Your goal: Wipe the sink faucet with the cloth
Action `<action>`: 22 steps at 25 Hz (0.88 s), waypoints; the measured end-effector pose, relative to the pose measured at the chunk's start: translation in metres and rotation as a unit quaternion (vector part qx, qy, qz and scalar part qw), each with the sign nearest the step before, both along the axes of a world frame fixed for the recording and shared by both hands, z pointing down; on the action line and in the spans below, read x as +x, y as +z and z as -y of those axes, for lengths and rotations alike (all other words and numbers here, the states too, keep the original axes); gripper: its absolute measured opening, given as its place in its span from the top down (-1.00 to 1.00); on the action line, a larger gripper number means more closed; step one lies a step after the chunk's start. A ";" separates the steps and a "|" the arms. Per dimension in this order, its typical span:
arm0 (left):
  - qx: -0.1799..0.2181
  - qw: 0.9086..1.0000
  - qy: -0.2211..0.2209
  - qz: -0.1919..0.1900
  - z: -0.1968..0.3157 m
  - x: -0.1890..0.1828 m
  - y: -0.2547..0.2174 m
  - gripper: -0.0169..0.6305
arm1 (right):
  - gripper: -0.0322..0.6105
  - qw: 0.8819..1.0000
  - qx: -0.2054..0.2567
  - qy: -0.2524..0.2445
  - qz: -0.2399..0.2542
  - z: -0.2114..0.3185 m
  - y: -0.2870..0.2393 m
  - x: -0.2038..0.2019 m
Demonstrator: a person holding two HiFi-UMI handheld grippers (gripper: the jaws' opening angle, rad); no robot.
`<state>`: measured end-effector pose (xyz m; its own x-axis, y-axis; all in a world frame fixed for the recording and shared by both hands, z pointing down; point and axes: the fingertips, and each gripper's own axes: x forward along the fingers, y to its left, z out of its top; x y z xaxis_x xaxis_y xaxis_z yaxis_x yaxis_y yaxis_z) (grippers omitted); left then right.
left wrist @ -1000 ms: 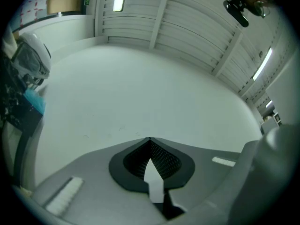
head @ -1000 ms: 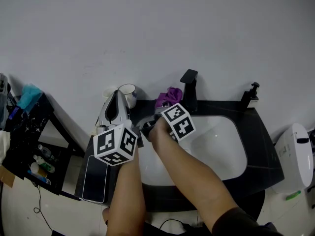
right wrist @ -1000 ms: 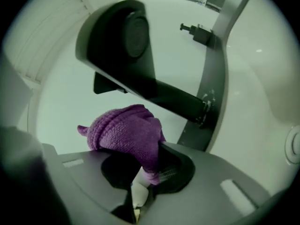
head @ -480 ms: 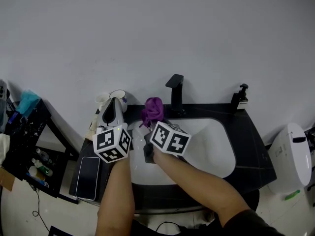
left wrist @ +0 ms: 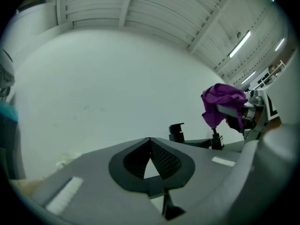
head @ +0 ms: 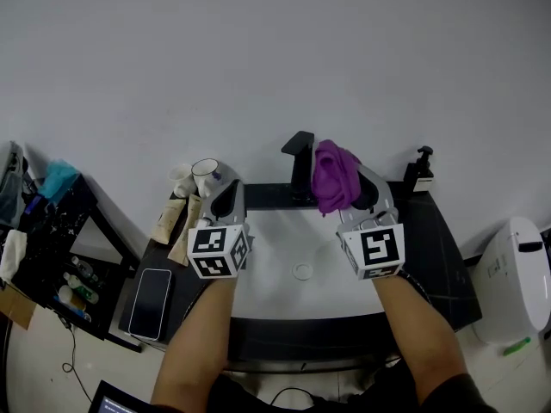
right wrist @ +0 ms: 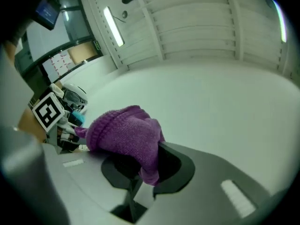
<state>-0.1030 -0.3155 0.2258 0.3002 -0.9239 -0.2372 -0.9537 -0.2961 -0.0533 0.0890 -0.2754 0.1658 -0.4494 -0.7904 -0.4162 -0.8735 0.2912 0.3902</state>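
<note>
The cloth (head: 334, 175) is purple knit. The faucet (head: 300, 157) and tabletop (head: 441, 252) are black; the sink (head: 275, 261) is white. The left gripper (head: 229, 193) and right gripper (head: 368, 189) are grey, their cubes patterned with black-and-white squares. The phone (head: 150, 304) is black.

A black countertop (head: 441, 261) runs left to right against the white wall, with a white sink (head: 274, 241) sunk into its middle and a round drain (head: 302, 271) in the basin floor. At its far edge stand a black faucet (head: 300, 163) behind the sink, a dark soap dispenser (head: 419, 171) to the right and a white cup (head: 205, 171) to the left. On the left part lie two tubes (head: 170, 220) just beside each other and, nearer, a phone (head: 149, 303) lying flat.
</note>
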 end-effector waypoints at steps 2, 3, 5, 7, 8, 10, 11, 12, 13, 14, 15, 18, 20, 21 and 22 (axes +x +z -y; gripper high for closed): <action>-0.014 1.000 0.012 -0.003 0.002 0.012 0.008 0.90 | 0.72 0.999 -0.044 0.016 0.016 0.018 0.023 0.020; -0.021 1.000 0.018 -0.005 0.002 0.016 0.013 0.90 | 0.72 0.997 -0.068 0.019 0.029 0.025 0.037 0.026; -0.038 0.999 0.033 -0.018 0.004 0.022 0.022 0.90 | 0.72 0.990 -0.128 0.016 0.061 0.037 0.066 0.034; -0.049 0.997 0.050 -0.038 0.008 0.024 0.027 0.90 | 0.71 0.977 -0.192 0.004 0.096 0.052 0.089 0.038; -0.051 0.996 0.053 -0.043 0.010 0.023 0.027 0.90 | 0.71 0.973 -0.208 0.003 0.099 0.059 0.095 0.040; -0.054 0.996 0.045 -0.047 0.011 0.018 0.026 0.90 | 0.71 0.977 -0.205 0.014 0.062 0.065 0.102 0.041; -0.055 0.997 0.038 -0.048 0.008 0.017 0.025 0.90 | 0.72 0.979 -0.197 0.018 0.042 0.064 0.103 0.042; -0.055 0.997 0.033 -0.049 0.005 0.017 0.025 0.90 | 0.72 0.981 -0.192 0.021 0.031 0.061 0.103 0.046; -0.054 0.997 0.029 -0.049 0.001 0.019 0.023 0.90 | 0.72 0.981 -0.191 0.022 0.030 0.058 0.103 0.050; -0.051 0.997 0.027 -0.048 -0.002 0.020 0.022 0.90 | 0.72 0.980 -0.193 0.023 0.032 0.056 0.103 0.052; -0.050 0.997 0.025 -0.048 -0.003 0.019 0.021 0.90 | 0.72 0.980 -0.195 0.022 0.033 0.055 0.103 0.051; -0.049 0.997 0.016 -0.051 0.000 0.006 0.021 0.90 | 0.72 0.980 -0.196 0.013 0.019 0.053 0.106 0.037; -0.052 0.997 0.010 -0.051 0.001 0.001 0.023 0.90 | 0.72 0.980 -0.197 0.008 0.009 0.051 0.109 0.030; -0.054 0.997 0.008 -0.050 0.001 0.000 0.024 0.90 | 0.72 0.980 -0.199 0.007 0.006 0.051 0.111 0.028; -0.056 0.997 0.007 -0.050 0.001 0.000 0.025 0.90 | 0.72 0.980 -0.201 0.006 0.003 0.051 0.112 0.027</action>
